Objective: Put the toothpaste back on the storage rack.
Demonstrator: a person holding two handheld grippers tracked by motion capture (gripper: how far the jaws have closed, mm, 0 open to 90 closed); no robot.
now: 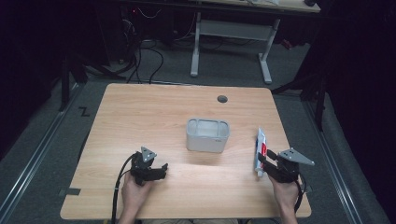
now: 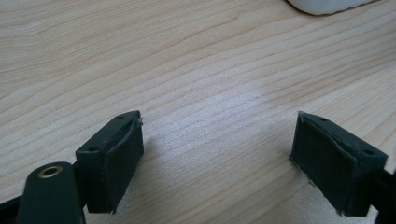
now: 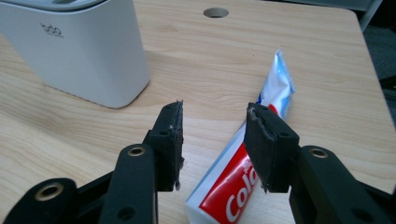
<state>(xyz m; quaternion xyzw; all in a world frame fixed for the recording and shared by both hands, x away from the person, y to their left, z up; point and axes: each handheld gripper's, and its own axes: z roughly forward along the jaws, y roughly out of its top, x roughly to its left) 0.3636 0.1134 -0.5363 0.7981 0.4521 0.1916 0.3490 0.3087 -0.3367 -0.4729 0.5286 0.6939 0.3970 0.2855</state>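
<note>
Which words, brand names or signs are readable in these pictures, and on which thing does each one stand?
"Col": white letters on the red band of the toothpaste tube; the rest is cut off by the picture edge.
Small grey logo on the white container: too small to read.
Nothing else bears readable text.

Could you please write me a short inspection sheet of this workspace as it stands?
Surface: wooden table, with a round cable hole near the far edge.
Job's things: toothpaste tube lying flat at the right; white container upright at the middle.
Clutter: nothing seen.
Grippers: right gripper open, jaws over the tube's near end, not closed on it; left gripper open over bare wood.
Cables: black cable trailing from the left gripper; more on the floor beyond the table.
Surroundings: dark room, another desk's white legs behind.
</note>
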